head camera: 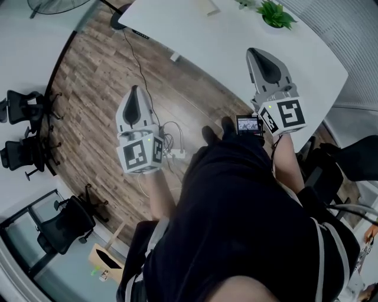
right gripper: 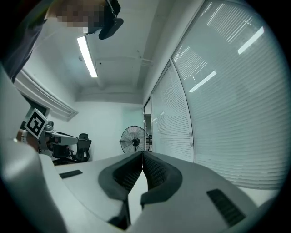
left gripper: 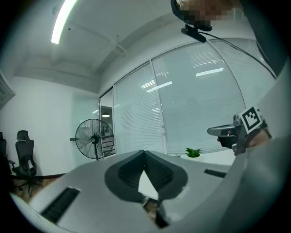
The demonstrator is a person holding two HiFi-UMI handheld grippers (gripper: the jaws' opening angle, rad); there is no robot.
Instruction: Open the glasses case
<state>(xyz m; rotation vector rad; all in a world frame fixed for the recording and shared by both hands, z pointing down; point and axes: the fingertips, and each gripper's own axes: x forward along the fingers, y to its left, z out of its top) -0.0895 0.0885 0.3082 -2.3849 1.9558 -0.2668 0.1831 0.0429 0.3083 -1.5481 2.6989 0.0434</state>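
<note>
Presently the left gripper (head camera: pixel 134 89), jaws pressed together on nothing, hangs over the wooden floor (head camera: pixel 94 76); the right gripper (head camera: pixel 253 52), likewise closed and empty, over the white table (head camera: pixel 195 29).

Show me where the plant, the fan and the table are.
plant (head camera: pixel 276 15), head view, on its green leaves.
fan (left gripper: pixel 93 139), left gripper view, on the hub of its round cage.
table (head camera: pixel 236 53), head view, on a bare part of its white top.
</note>
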